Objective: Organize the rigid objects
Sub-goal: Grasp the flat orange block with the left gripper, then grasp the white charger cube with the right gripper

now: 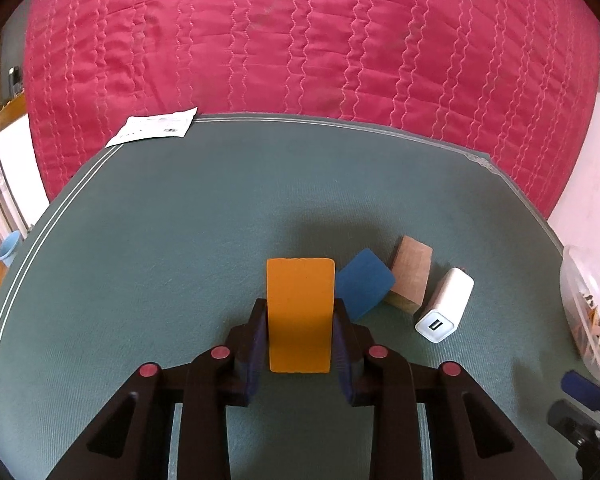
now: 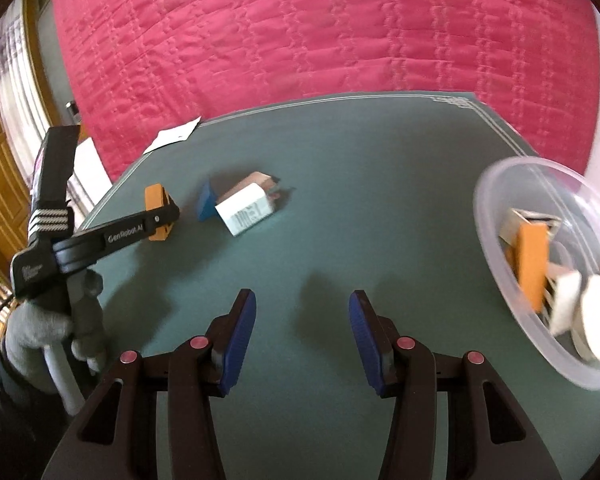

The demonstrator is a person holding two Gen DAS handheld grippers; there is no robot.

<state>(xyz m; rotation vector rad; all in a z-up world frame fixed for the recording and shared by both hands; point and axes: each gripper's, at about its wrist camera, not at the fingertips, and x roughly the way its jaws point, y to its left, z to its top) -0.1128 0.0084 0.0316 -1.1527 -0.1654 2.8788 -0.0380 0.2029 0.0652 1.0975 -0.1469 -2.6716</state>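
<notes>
- Pink quilted bedspread point(image 1: 300, 40) fills the background beyond the fingers; a green mat point(image 1: 180, 220) covers the table in front of it.
- Clear plastic bowl point(image 2: 496, 216) sits to the right of the right gripper's fingers, already holding an orange piece and several pale items, blurred in this view.
- Left gripper point(image 1: 300, 330): fingers closed on the orange block point(image 1: 300, 312), pads pressed against its two long sides. Whether the block has left the mat cannot be told.
- Right gripper point(image 2: 302, 328): fingers parted, nothing between them, over bare mat.
- Blue block point(image 1: 364, 282) lies just right of the left fingers, touching or almost touching the orange block.
- Wooden block point(image 1: 411, 276) sits against the blue block on its far side.
- White USB charger point(image 1: 444, 305) lies furthest right of the row, near the wooden block.
- Paper slip point(image 1: 156, 127) rests at the mat's far edge, well apart from everything.
- Risk: the grip sits on the near half of the orange block, so the free far end may pivot or slip on lifting.
- Risk: the blue block's closeness means a sideways carry toward the bowl could drag or knock it into its neighbours.
</notes>
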